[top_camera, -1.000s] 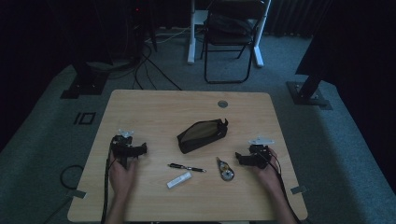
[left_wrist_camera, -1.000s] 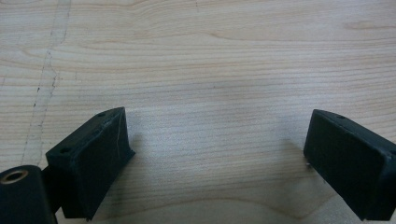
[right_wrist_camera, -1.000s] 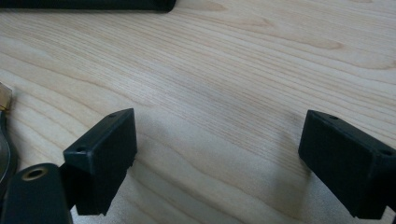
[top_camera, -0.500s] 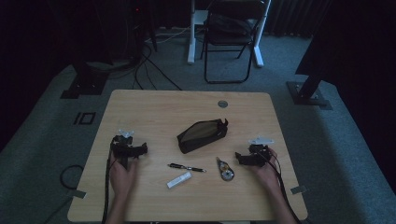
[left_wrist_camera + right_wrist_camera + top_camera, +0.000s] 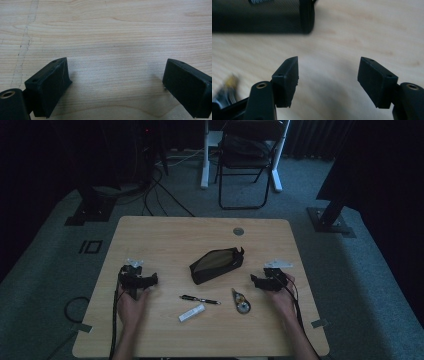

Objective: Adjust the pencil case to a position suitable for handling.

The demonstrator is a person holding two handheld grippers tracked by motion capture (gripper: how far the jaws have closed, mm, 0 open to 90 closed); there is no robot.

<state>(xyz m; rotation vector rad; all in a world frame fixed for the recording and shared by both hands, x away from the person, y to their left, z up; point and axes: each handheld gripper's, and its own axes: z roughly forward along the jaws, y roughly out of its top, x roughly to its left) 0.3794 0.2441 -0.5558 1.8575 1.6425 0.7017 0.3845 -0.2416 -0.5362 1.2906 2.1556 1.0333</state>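
My left gripper (image 5: 150, 280) rests on the left part of the wooden table (image 5: 165, 235), open. In the left gripper view its jaws (image 5: 116, 67) stand wide over bare wood. My right gripper (image 5: 255, 280) sits at the right and points toward the middle. Its jaws (image 5: 328, 63) have just been closing, but they are still apart with nothing between them. A black zip pouch (image 5: 216, 264) lies at the centre and appears blurred across the top of the right gripper view (image 5: 262, 17). In front of the pouch lie a black pen (image 5: 200, 299), a small white stick (image 5: 192, 313) and a tape dispenser (image 5: 241, 301).
A round grommet (image 5: 238, 231) sits near the table's far edge. Behind the table stands a folding chair (image 5: 250, 160) on grey carpet. Cables (image 5: 75, 307) trail on the floor at the left, and the room around is dark.
The right hand has edged slightly. The left hand and the things on the table lie as before.
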